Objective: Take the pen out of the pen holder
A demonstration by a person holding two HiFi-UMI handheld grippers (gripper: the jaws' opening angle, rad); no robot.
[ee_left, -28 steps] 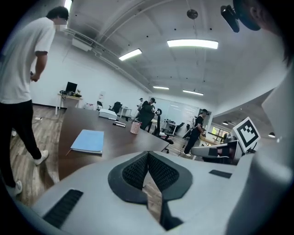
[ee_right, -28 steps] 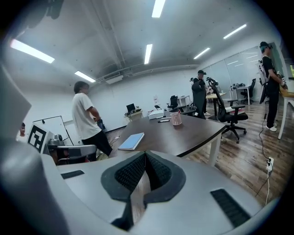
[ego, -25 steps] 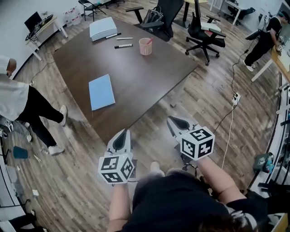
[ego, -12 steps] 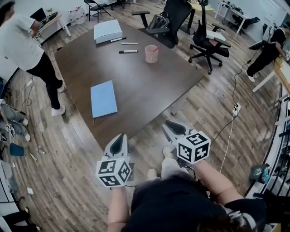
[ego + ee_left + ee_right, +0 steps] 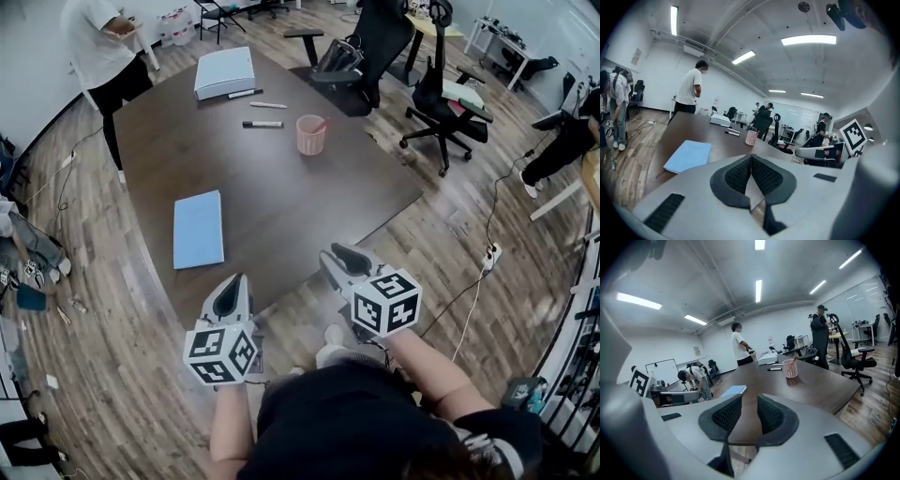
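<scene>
A pink mesh pen holder stands on the far part of the dark brown table with a red pen leaning in it. It also shows small in the left gripper view and the right gripper view. Both grippers hover at the table's near edge, far short of the holder. My left gripper is shut with its pads touching and nothing in it. My right gripper is opening, with a clear gap and nothing between its pads.
A blue notebook lies on the table's left side. A black marker, two more pens and a white box lie beyond the holder. A person stands at the table's far left corner. Office chairs stand at the far right.
Both grippers have come closer to the table's near edge. The right gripper's jaws have parted. The person at the left has walked along the table toward its far end.
</scene>
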